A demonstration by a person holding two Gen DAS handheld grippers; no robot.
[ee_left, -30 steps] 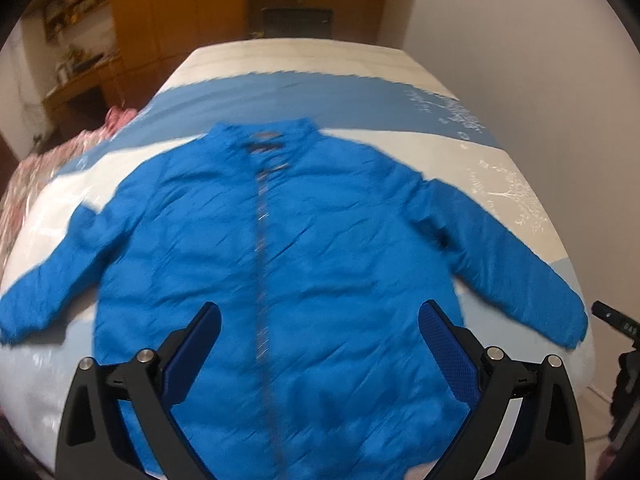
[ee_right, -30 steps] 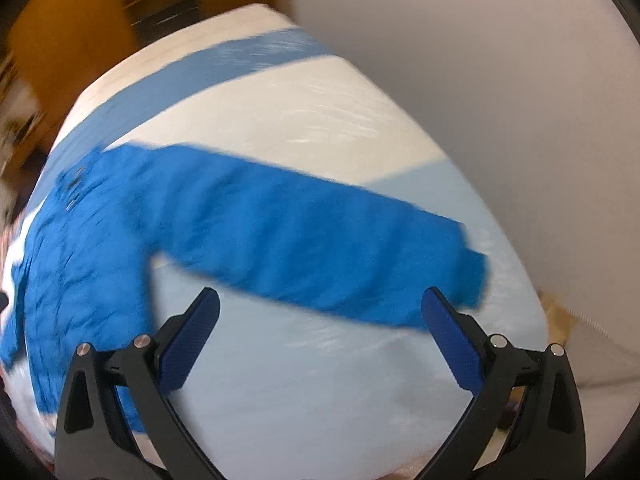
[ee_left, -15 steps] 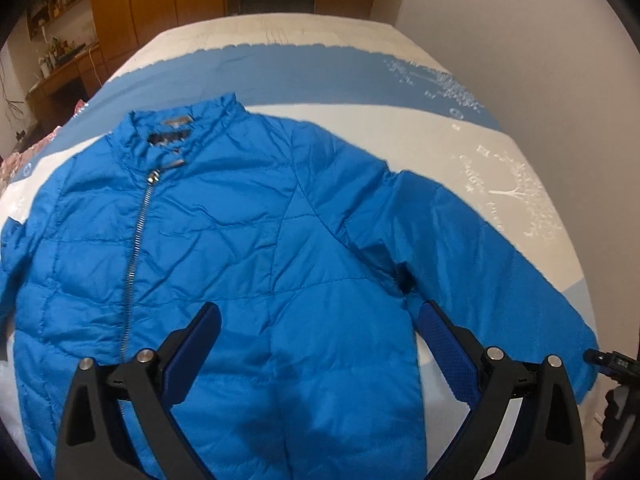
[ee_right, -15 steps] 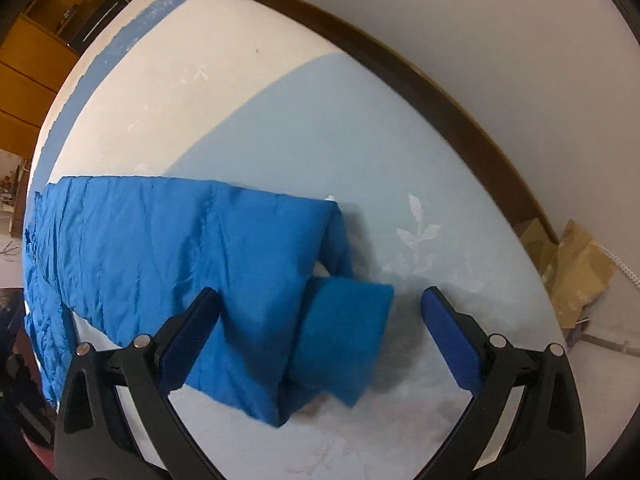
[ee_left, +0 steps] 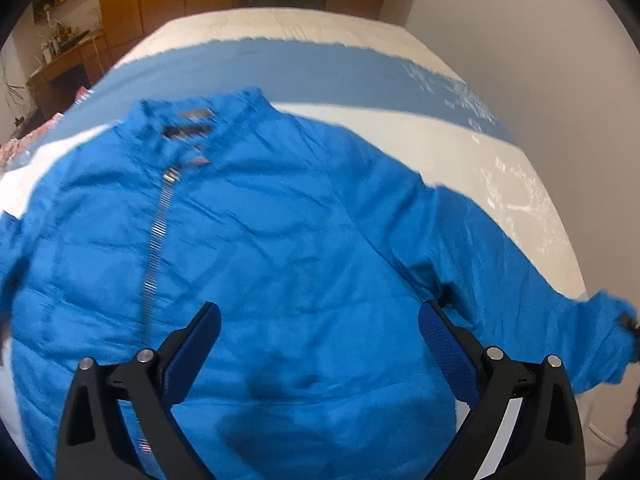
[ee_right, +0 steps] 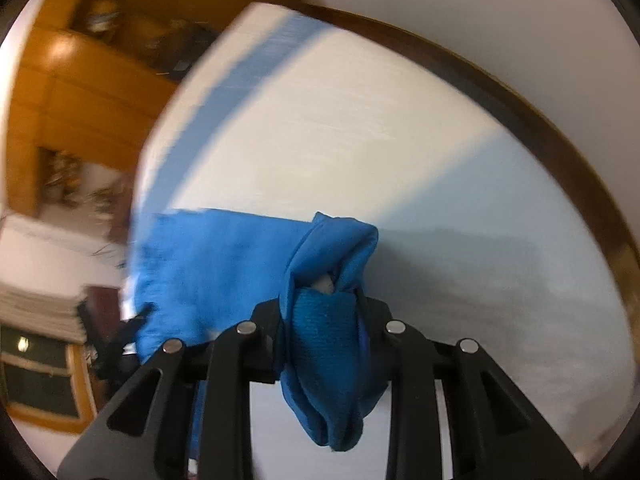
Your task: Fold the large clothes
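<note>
A bright blue zip-up jacket (ee_left: 280, 248) lies spread face up on the bed, collar at the far end. My left gripper (ee_left: 320, 344) is open and empty, hovering over the jacket's lower right front. The jacket's right sleeve (ee_left: 532, 300) runs out toward the bed's right edge. In the right wrist view my right gripper (ee_right: 324, 320) is shut on the sleeve cuff (ee_right: 324, 352), which bunches between the fingers and hangs below them, lifted off the bed. The rest of that sleeve (ee_right: 216, 264) trails to the left.
The bed (ee_left: 400, 136) has a white and blue cover and a dark wooden frame (ee_right: 520, 96) against a white wall on the right. Wooden cabinets (ee_left: 168, 0) and a cluttered desk (ee_left: 60, 60) stand beyond the bed's far left.
My right gripper went from open around the sleeve cuff to shut on it and lifted it. The left wrist view shifted slightly over the jacket; the left gripper stayed open.
</note>
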